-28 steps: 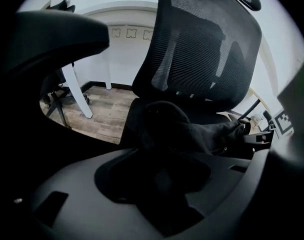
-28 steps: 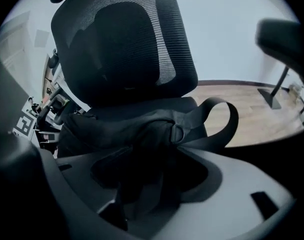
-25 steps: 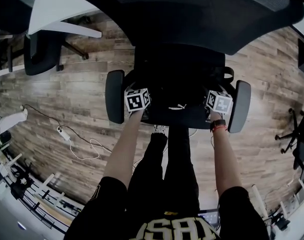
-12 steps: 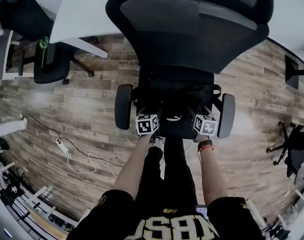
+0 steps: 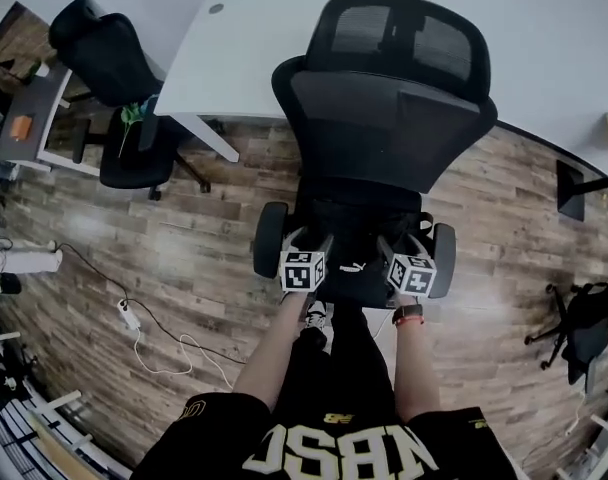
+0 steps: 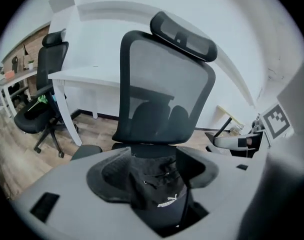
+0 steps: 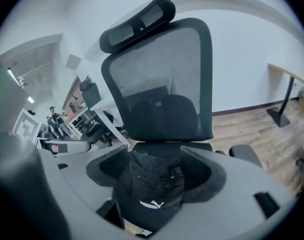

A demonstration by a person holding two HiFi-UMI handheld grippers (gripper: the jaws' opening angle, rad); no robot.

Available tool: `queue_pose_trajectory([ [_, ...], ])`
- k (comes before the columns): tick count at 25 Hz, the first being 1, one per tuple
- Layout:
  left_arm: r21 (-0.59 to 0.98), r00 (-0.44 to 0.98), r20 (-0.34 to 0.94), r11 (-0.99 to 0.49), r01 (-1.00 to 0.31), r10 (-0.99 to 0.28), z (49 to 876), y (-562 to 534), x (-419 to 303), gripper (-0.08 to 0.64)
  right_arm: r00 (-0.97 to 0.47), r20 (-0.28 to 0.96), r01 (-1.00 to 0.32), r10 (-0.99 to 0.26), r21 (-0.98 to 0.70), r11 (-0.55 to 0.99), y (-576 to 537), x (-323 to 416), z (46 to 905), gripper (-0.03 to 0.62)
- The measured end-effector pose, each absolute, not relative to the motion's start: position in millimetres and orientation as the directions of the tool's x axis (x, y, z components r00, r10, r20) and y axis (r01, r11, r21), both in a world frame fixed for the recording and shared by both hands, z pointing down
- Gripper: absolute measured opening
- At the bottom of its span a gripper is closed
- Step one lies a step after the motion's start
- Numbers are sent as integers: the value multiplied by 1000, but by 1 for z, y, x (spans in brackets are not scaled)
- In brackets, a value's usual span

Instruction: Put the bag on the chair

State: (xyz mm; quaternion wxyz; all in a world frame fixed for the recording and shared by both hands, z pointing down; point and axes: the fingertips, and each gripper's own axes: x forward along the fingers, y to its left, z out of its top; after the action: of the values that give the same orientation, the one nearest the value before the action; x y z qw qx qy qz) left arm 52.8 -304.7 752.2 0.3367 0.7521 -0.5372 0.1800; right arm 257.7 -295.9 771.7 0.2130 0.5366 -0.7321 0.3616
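The left gripper [image 6: 151, 156] has just been opening, and its fingers [image 6: 109, 171] stand spread wide with nothing gripped. The black bag [image 6: 159, 184] shows in the gap between them but lies beyond and below their tips, pressed by neither pad, on the seat [image 6: 148, 149] of the black mesh chair [image 6: 164, 99]. To the right, the right gripper [image 7: 157, 159] has just been closing a little, yet its fingers [image 7: 199, 171] are also wide apart and empty, the same bag lying beyond their gap, untouched.
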Motion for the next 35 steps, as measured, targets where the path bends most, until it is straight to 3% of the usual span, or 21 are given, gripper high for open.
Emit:
queue_pose_trajectory([
  [6,307,342,558,-195,-932,-756,696,-301,37,299,-333,635,-936,-697,-310,165,-302,248,717,336],
  [18,201,335,375,-277,-939,-864,578,-335,25,273,-228,465,-972,-855,-161,171,-349,254,584,308],
  [22,149,325,312,-292,-945,-893,530,-356,26,228,-236,386,-969,-892,-155,190,-364,256,531,298],
  [29,93,313,159,-302,-949,-936,435,-375,26,162,-241,252,-970,-937,-92,225,-367,252,436,253],
  [35,-12,328,60,-329,-944,-943,378,-374,44,115,-245,203,-969,-948,-42,242,-366,248,401,164],
])
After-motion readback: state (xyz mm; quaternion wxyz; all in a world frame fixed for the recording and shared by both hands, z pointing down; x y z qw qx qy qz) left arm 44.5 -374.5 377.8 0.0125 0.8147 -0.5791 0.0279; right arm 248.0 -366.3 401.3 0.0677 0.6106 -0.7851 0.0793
